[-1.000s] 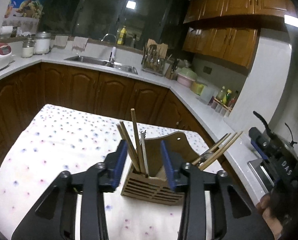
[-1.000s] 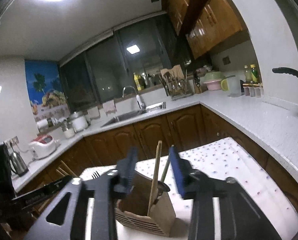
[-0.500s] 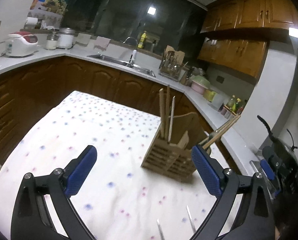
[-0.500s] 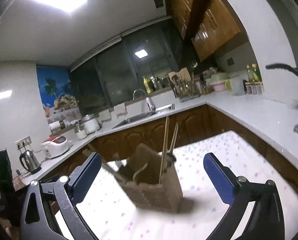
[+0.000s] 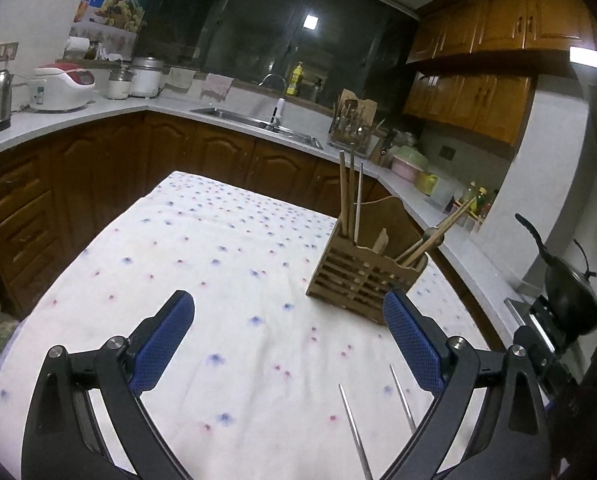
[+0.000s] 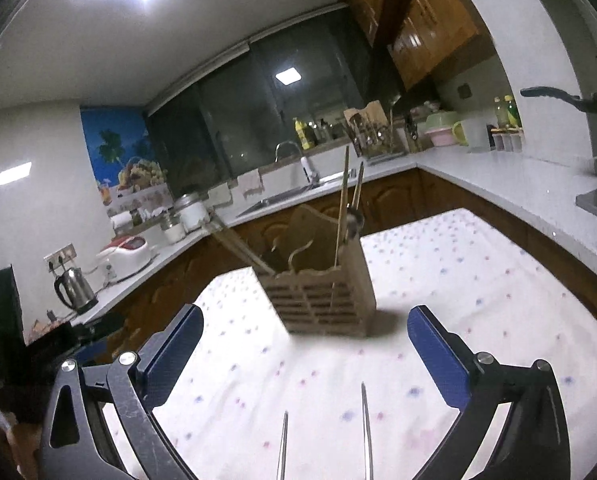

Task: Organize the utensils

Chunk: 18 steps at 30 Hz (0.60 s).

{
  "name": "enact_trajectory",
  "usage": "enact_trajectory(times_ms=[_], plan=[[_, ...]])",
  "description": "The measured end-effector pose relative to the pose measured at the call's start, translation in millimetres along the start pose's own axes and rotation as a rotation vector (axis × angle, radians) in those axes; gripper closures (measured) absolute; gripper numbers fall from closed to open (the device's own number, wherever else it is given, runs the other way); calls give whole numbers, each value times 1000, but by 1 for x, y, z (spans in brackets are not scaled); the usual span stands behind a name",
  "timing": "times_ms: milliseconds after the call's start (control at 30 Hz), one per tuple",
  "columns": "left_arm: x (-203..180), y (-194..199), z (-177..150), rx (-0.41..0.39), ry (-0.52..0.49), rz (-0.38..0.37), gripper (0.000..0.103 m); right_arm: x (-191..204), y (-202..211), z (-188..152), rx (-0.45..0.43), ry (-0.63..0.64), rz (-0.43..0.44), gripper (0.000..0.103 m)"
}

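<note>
No brand, label or writing that we can read in either view.

Left black gripper with blue pads (image 5: pixel 288 330) — jaws spread wide, nothing between them, angled down over the white cloth with blue and red dots (image 5: pixel 218 248) on the table.

Two thin metal chopsticks (image 5: pixel 354 432) lie on the cloth near us, side by side, apart from each other.

Slatted wooden utensil holder (image 5: pixel 360 276) stands upright on the cloth beyond both grippers, touching neither; we count wooden chopsticks (image 5: pixel 348 196) upright in it, others leaning out.

Right black gripper with blue pads (image 6: pixel 304 350) — jaws likewise wide apart, empty.
</note>
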<state>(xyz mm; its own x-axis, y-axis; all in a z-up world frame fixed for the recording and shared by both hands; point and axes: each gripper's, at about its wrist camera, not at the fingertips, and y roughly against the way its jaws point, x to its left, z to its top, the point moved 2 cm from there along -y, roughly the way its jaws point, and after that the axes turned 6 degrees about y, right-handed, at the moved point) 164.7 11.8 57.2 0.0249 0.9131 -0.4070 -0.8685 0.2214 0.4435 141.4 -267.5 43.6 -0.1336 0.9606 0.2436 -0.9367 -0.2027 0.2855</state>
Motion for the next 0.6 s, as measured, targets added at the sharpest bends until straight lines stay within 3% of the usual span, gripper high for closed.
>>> enact_trajectory(times_ms=[133,333,600], plan=[[-3,13,-3,-10,-26,-4,6,9,14,-1,-6,21,5,0],[-13,36,-21,-69,-142,30,0,20,44,2,-68,69,-18,0],[-9,51,-60,-105,-218,74,0,35,67,-42,-90,208,-85,0]])
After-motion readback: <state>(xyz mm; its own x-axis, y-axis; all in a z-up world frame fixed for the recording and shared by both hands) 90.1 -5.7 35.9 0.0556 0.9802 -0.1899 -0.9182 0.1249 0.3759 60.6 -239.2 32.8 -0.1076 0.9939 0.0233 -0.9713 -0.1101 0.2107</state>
